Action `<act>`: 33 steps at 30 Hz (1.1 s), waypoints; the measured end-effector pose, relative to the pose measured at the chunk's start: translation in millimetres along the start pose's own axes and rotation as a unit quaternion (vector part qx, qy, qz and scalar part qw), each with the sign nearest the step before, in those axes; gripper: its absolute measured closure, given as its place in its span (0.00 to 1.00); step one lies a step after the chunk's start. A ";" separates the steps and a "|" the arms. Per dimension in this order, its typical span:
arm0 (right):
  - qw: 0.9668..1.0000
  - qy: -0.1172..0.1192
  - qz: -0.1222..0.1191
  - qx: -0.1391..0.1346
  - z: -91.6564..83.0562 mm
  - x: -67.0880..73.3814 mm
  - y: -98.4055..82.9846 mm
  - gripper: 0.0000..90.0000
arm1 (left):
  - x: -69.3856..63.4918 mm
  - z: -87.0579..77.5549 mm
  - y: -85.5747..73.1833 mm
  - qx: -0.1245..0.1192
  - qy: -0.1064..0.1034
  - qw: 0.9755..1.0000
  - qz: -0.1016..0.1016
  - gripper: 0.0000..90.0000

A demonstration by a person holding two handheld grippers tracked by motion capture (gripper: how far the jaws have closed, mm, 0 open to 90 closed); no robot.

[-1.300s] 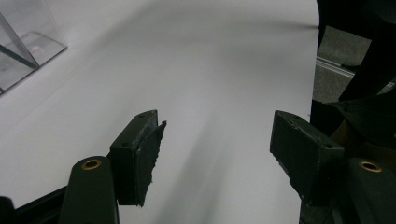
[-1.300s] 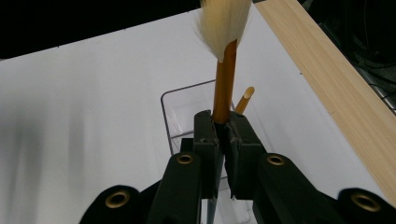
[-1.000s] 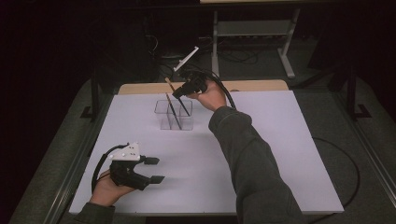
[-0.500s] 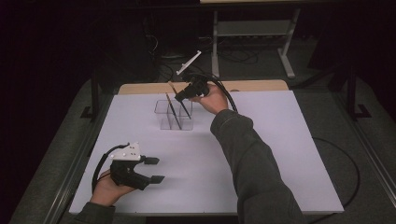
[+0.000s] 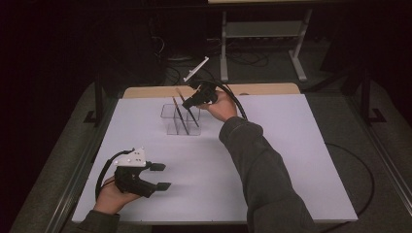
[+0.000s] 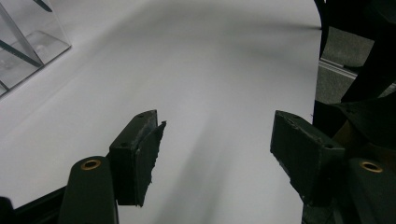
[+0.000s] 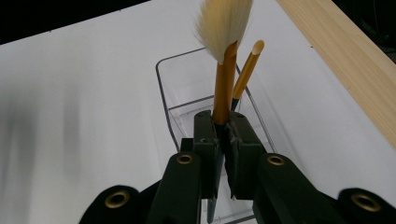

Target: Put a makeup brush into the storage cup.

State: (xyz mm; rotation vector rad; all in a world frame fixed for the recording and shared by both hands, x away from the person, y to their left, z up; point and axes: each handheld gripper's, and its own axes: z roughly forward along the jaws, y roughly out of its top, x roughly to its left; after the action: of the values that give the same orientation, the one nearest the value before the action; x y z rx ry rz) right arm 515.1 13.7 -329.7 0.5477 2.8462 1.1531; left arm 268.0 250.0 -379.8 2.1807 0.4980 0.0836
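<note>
High view: my right gripper (image 5: 193, 101) reaches to the far side of the white table (image 5: 291, 160) and hangs over the clear holder (image 5: 180, 119), its jaws closed on a brush (image 5: 190, 110) whose handle slants down into the holder's right part; a second brush (image 5: 179, 115) leans in the compartment just to the left. My left gripper (image 5: 158, 176) rests near the table's near left corner, well apart from the holder, jaws spread and holding nothing. Left gripper view: the two black pads (image 6: 140, 154) stand wide over bare white surface, with a corner of the holder (image 6: 28, 46) at the upper left; no risk arises on this side while it stays idle. Right gripper view: the jaws are pinched narrow on the orange handle of the held brush (image 7: 225, 79), its pale bristle tuft pointing up, while the second brush (image 7: 246, 70) stands just beside it, nearly touching, inside the holder (image 7: 163, 84). I judge the main hazards to be these: the grip sits on a thin round handle, so the brush can pivot or slip; a sideways pull can knock the neighbouring brush or catch the holder's wall, and the light holder can tip or slide; releasing while the handle is tilted can leave the brush leaning out over the rim.
</note>
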 end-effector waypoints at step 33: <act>1.000 -0.010 0.026 0.009 1.9 -0.9 -27.6 0.82 | -0.9 1.5 0.3 0.000 -0.001 1.000 -0.004 0.36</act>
State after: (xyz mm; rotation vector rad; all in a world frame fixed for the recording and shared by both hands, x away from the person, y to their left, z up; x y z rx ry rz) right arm 507.6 -3.6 -350.0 0.6344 2.8432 1.1245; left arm 267.6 248.4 -380.4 2.1785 0.5058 0.0773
